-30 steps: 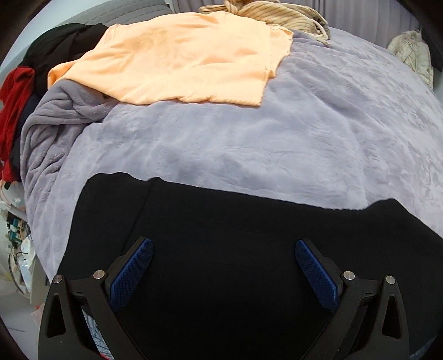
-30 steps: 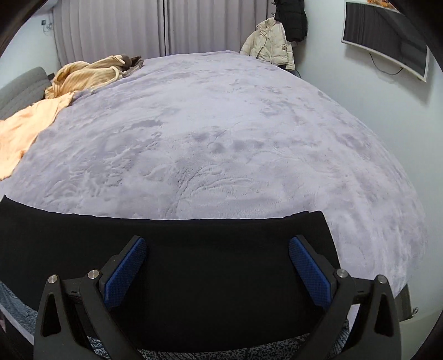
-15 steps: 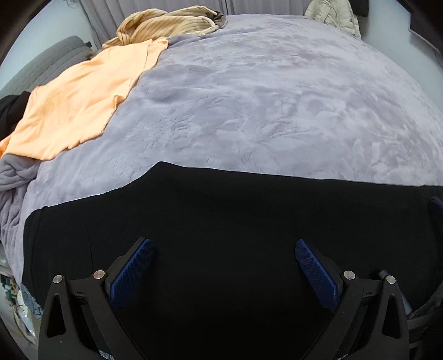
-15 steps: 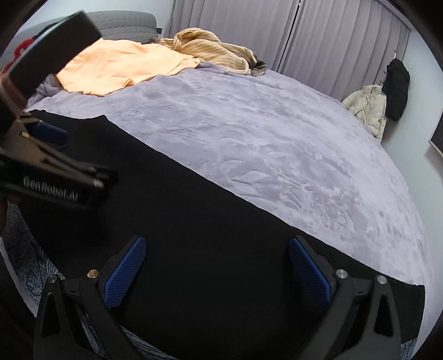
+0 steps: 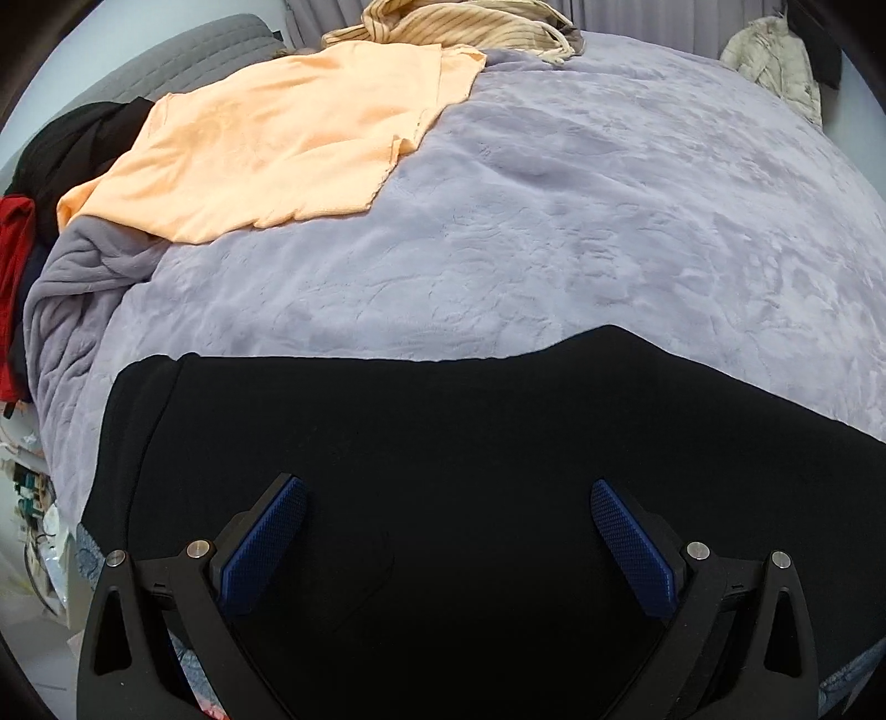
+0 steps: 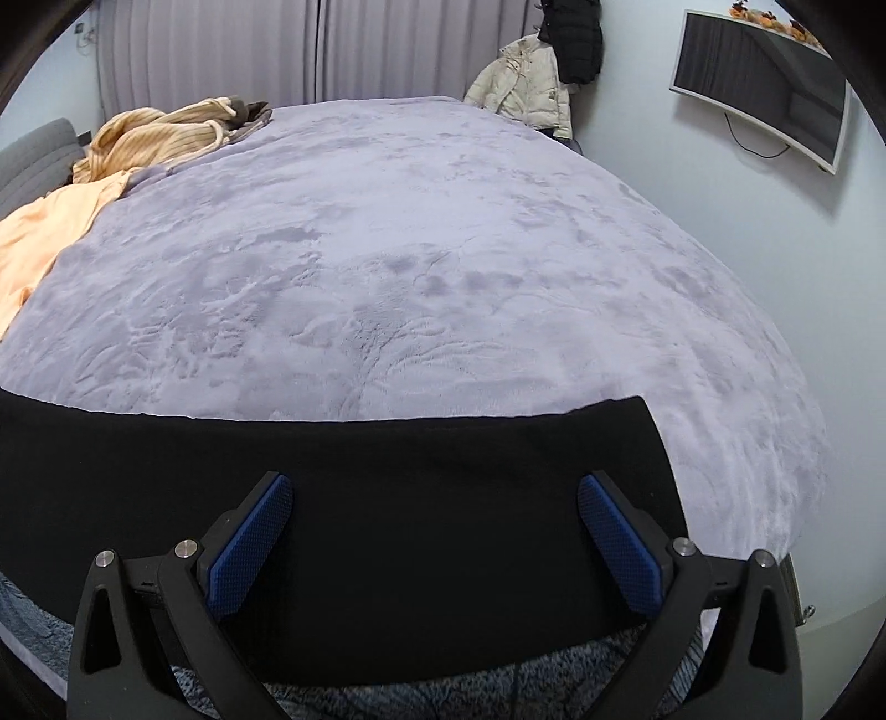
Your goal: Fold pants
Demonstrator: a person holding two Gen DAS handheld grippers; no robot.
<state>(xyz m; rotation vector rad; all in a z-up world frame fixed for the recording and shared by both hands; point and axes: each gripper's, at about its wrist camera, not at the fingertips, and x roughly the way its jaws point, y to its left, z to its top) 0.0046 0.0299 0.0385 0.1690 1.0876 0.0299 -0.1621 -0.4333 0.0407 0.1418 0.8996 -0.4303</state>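
Both grippers swung back apart, black pants (image 5: 443,471) flat, fingers (image 6: 249,543) spread

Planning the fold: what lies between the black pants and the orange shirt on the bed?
Only bare grey blanket between the black pants and the orange shirt, seen in the left wrist view.

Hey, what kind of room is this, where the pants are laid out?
Most likely a bedroom. The black pants lie on a wide bed with a grey plush blanket, other clothes are piled near the headboard, and there are curtains and a wall-mounted TV.
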